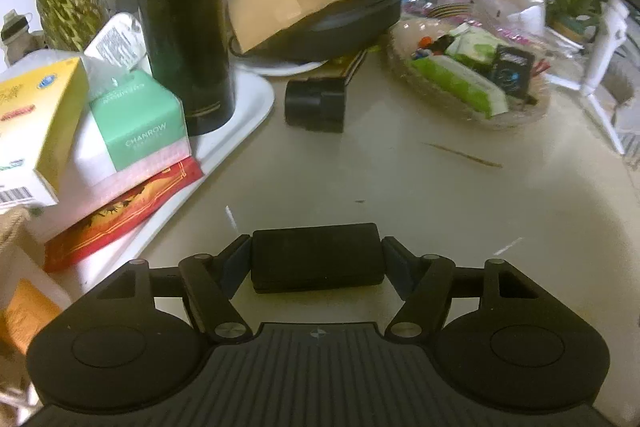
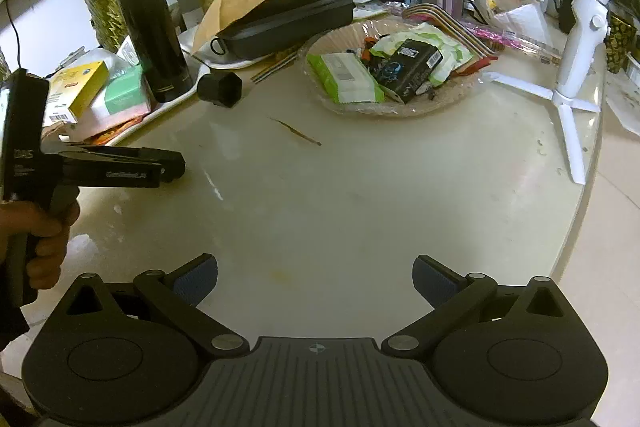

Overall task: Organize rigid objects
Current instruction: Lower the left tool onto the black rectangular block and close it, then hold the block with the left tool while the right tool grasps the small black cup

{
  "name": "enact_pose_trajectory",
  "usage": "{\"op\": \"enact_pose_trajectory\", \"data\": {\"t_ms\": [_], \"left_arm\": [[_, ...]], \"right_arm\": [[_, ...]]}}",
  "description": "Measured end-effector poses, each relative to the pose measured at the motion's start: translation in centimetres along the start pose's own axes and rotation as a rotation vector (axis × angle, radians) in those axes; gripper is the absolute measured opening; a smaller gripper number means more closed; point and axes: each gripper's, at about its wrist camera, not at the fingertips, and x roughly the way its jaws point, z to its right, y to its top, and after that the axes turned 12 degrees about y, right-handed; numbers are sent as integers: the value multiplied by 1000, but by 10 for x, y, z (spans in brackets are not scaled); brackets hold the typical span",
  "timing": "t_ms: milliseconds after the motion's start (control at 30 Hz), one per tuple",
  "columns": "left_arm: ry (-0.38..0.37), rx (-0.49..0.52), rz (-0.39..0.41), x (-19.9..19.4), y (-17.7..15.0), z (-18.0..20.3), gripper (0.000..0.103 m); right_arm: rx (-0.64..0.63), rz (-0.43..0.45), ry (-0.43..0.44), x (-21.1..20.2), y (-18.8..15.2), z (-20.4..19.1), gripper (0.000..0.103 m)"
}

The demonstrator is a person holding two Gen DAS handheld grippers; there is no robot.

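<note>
At nine o'clock on the pale round tabletop point(image 2: 360, 195), the left gripper point(image 1: 316, 259) has its fingers pressed against both ends of a flat black rectangular block point(image 1: 316, 257) lying on the surface: the grasping step, seemingly. Next likely comes a lift toward the white tray point(image 1: 256, 99) at ten o'clock. At six o'clock the right gripper point(image 2: 316, 277) hangs wide, holding nothing.
</note>
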Motion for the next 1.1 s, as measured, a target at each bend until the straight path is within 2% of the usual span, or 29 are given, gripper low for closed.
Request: {"op": "enact_pose_trajectory", "data": {"t_ms": [167, 400, 533, 700, 1000, 1100], "left_arm": [[-23, -3, 37, -39, -3, -6, 69], [-30, -33, 50, -78, -27, -22, 69], [-19, -55, 55, -95, -37, -29, 69], [-15, -96, 68, -117, -49, -38, 69], [3, -96, 94, -134, -58, -43, 69], [-21, -128, 96, -134, -56, -47, 69]], "right_arm": [[-18, 20, 22, -3, 1, -2, 103], [1, 24, 73, -4, 7, 0, 103], [-40, 30, 101, -9, 21, -12, 103], [-79, 38, 190, -10, 43, -28, 103], [-188, 10, 222, 11, 66, -51, 103], [-228, 3, 211, 21, 70, -57, 103]]}}
